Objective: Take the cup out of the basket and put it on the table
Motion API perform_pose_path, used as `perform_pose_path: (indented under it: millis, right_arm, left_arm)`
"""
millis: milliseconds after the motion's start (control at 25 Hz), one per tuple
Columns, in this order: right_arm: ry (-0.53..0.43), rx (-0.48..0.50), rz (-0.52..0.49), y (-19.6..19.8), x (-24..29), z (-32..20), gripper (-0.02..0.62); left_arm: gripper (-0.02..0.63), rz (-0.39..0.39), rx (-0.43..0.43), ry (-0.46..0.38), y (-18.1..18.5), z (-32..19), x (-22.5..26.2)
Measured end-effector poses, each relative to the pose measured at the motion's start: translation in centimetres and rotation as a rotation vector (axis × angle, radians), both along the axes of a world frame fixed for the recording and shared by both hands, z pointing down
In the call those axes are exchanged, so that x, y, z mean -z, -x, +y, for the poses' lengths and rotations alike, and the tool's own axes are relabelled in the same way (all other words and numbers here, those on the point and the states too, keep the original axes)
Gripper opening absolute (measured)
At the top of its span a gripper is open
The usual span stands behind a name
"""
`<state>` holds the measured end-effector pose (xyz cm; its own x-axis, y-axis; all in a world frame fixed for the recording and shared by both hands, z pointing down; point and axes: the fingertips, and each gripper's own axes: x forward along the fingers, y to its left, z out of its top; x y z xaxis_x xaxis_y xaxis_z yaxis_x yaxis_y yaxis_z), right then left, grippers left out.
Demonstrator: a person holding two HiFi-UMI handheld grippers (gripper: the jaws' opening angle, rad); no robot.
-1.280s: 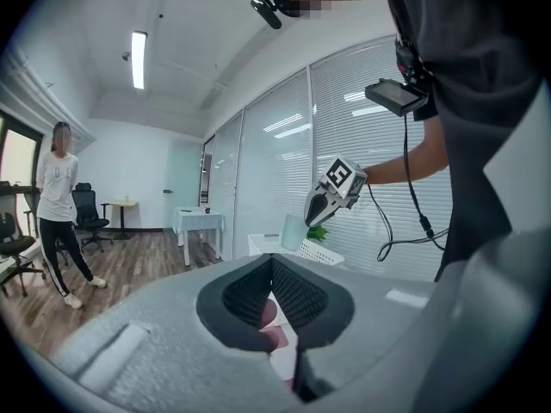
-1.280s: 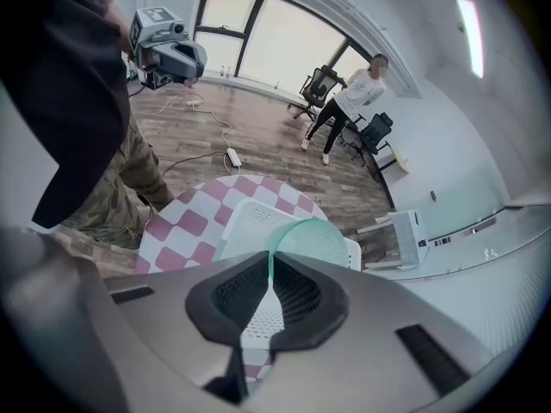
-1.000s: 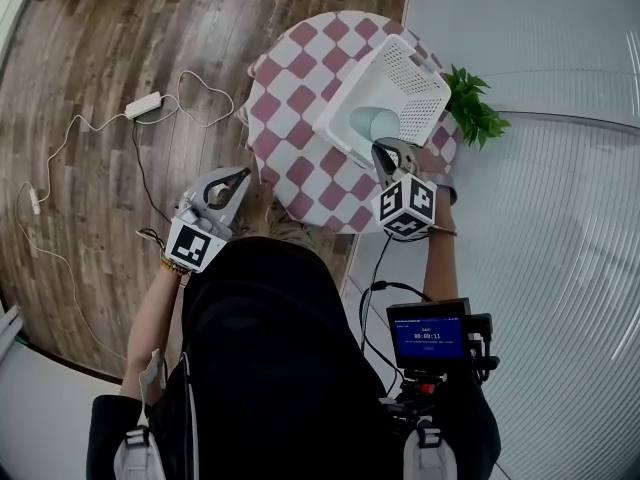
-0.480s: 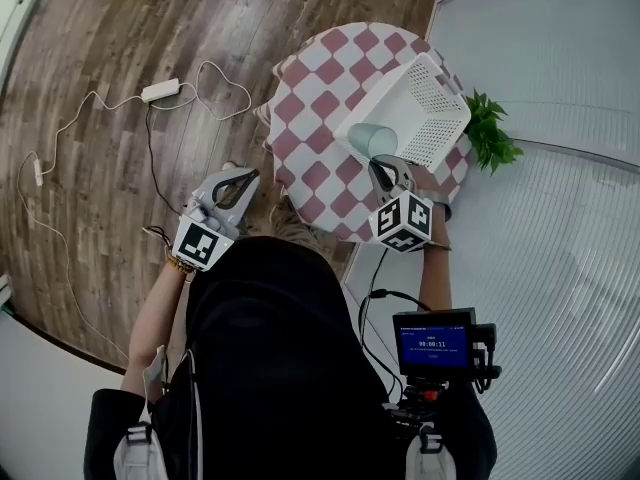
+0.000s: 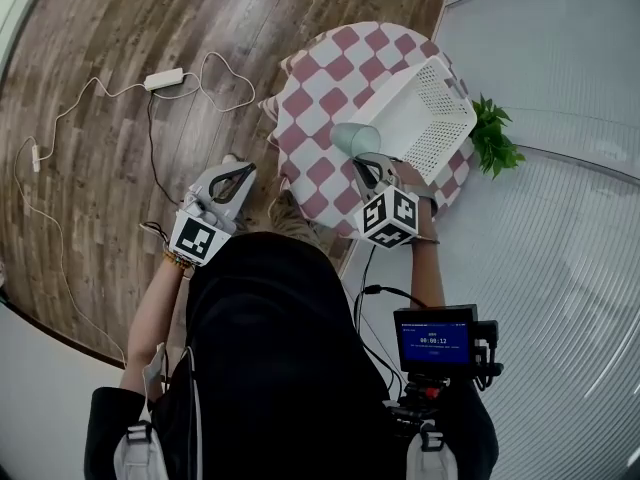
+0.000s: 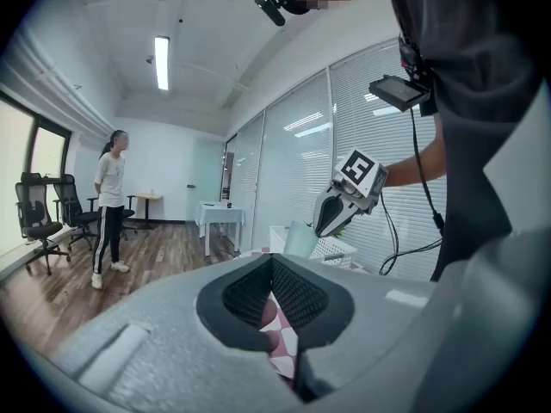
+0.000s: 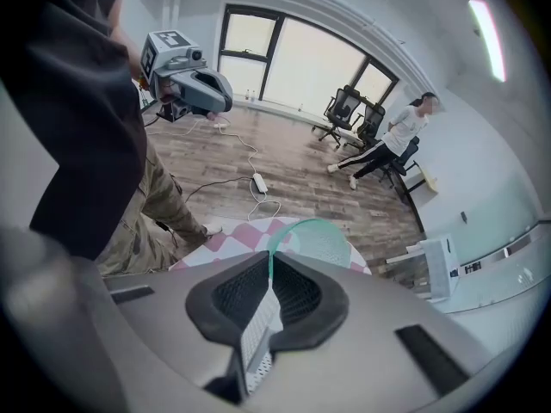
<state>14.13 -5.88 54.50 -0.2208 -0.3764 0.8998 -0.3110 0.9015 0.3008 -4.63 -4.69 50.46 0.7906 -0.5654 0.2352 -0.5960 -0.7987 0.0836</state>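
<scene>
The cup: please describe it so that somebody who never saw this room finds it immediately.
Find the round table with the pink-and-white checked cloth; a white perforated basket is on it. At the basket's edge nearest the person, the right gripper pinches the cup by its rim: the only pale green thing there.

Wooden floor (image 5: 100, 18) is crossed by a white cable (image 5: 97, 93) with a power adapter (image 5: 166, 78). A green plant (image 5: 495, 140) is seen by the blinds (image 5: 570, 228). Office chairs (image 6: 39, 213) and a standing person (image 6: 109, 209) are noted under a ceiling light (image 6: 161, 62).
</scene>
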Motion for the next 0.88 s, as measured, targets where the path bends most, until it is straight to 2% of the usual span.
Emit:
perform_pose_path:
  millis: [400, 880]
  right_arm:
    - [0.068, 0.017, 0.006, 2.7, -3.5, 1.3, 0.021]
    - [0.114, -0.006, 0.048, 3.4, -7.4, 2.2, 0.021]
  left_arm:
    - [0.003, -0.015, 0.026, 0.019, 2.7, 0.5, -0.7]
    - [0.003, -0.026, 0.048, 0.018, 5.8, 0.9, -1.1]
